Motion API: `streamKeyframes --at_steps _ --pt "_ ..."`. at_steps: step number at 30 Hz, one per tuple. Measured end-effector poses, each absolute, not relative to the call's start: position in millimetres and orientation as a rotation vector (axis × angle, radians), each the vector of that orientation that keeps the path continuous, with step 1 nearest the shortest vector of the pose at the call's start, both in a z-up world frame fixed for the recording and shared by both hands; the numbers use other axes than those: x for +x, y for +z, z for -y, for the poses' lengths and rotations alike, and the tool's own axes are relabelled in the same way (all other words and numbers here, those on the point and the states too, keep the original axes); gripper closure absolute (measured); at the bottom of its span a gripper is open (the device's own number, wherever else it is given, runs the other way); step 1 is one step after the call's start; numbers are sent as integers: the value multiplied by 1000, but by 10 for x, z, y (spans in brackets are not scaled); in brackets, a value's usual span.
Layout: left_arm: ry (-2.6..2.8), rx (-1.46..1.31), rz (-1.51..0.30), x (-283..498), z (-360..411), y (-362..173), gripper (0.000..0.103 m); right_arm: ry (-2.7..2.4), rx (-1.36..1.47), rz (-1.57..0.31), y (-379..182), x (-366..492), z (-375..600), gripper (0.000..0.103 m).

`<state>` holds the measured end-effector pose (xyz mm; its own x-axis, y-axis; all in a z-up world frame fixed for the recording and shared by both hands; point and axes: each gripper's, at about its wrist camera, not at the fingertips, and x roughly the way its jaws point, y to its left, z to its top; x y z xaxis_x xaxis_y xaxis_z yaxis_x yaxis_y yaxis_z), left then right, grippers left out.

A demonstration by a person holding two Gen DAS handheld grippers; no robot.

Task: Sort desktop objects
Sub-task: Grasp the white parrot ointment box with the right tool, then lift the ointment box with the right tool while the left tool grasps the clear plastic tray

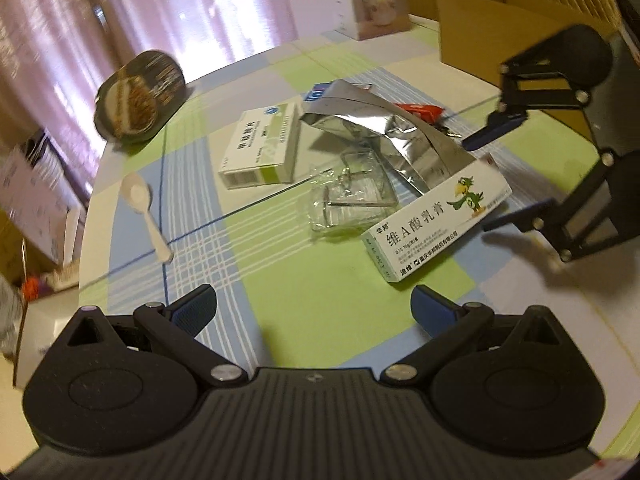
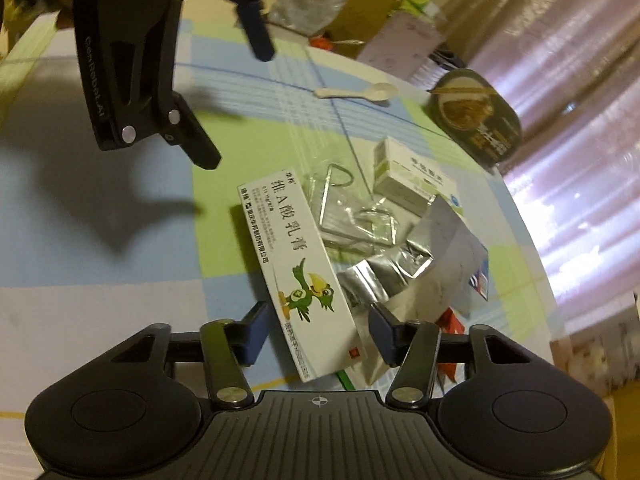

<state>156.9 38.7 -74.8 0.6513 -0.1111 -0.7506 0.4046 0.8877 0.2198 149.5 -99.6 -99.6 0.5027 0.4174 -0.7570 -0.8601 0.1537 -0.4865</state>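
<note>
My table (image 1: 132, 280) has a checked cloth in green, blue and white, and it is a mess, so I think my sorting has hardly begun. Nothing looks put away yet. A brown cardboard box (image 1: 472, 28) sits at the far edge, but I cannot see inside it. The biggest thing in the pile is a crumpled silver foil bag (image 1: 380, 128). Next is the long white box with a green bird (image 2: 298, 268), which leans on the foil bag. Then comes a green and white medicine box (image 1: 262, 144), lying flat just beside the bag. A round dark packet with a food picture (image 1: 140, 96) sits near the table edge, well apart from the pile. A clear plastic wrapper (image 1: 348, 204) with thin metal wire in it lies between the two boxes. Smallest is a little white spoon (image 1: 146, 212), off on its own. My right gripper (image 2: 316, 334) is wide open and low, with one finger on each side of the bird box's near end, not squeezing yet. My left gripper (image 1: 314, 310) is wide open too, holding nothing, hanging above bare cloth near the pile.
</note>
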Motion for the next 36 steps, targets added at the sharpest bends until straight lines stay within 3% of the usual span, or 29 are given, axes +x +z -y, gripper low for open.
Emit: streamKeyframes --at_steps 9,21,36 --pt "-342 422 -811 1656 -353 -805 1 1004 -1092 -515 -1032 1511 914 64" --pt "-345 430 -796 1788 -164 -850 1 773 -606 -664 -612 1574 1267 67" --pt "-374 436 -709 2206 212 -871 5 511 -449 -766 -658 1649 1770 68"
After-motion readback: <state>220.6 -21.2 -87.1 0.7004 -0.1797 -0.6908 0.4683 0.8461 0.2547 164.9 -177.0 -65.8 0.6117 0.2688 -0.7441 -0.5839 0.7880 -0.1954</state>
